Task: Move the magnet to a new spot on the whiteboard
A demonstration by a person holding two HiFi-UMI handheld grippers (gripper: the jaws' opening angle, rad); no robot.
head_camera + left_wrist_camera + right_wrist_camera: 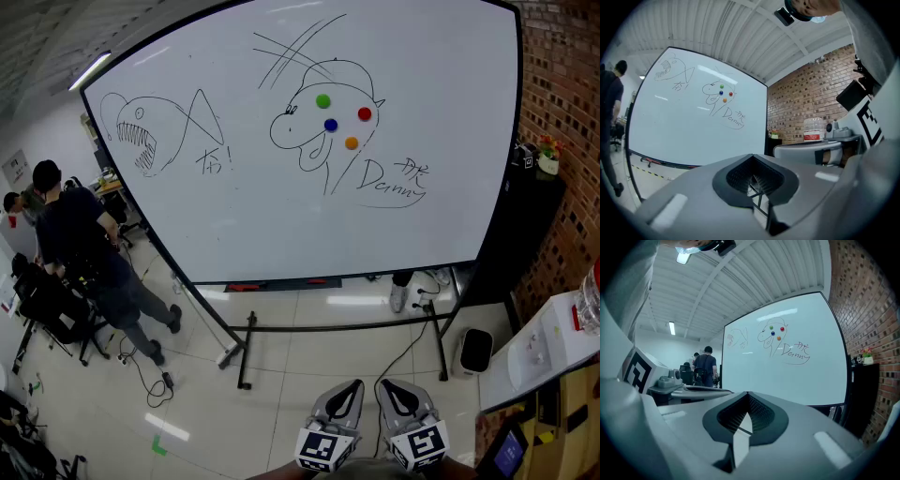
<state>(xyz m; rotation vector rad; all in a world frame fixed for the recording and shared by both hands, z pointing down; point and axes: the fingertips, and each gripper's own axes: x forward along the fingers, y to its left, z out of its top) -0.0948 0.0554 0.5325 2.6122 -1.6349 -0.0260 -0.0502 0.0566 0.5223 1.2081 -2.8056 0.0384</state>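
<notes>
A large whiteboard [281, 216] stands ahead on a black frame, with marker drawings and writing on it. Several round magnets sit inside the right-hand drawing: green [322, 100], blue [330, 124], red [364, 113] and orange [351, 142]. The magnets also show small in the left gripper view [723, 93] and the right gripper view [776, 332]. My left gripper [350, 386] and right gripper [390, 386] are side by side at the bottom of the head view, far short of the board. Both have their jaws together with nothing held.
A person [84, 253] stands left of the board beside chairs and desks. A brick wall [567, 112], a black cabinet [525, 225] and a white water dispenser [553, 342] line the right side. The board's stand legs [246, 352] and cables [145, 375] lie on the tiled floor.
</notes>
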